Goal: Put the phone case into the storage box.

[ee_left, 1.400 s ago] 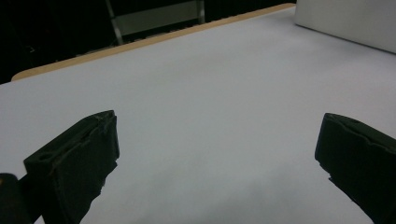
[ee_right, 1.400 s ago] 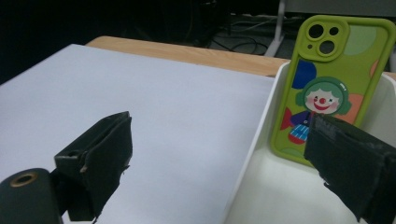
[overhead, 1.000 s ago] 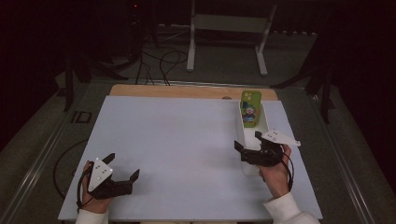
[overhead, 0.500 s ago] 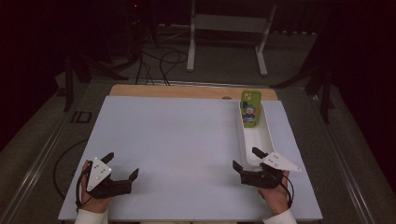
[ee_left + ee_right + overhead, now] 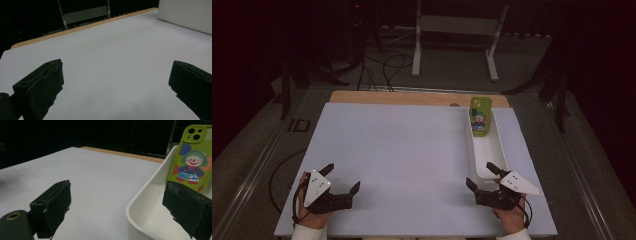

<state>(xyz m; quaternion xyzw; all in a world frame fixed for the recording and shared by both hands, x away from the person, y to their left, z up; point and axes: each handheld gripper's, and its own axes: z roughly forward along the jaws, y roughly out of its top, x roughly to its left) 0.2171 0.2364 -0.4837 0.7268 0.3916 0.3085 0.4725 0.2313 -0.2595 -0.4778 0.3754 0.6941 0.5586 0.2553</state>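
White table: phone upright in tray; R tongs & L tongs both apart

Open table between grippers — tray, upright phone at right

We're losing the green clown-print phone case behind a black jaw, its lower end sitting hidden inside the long white tray.
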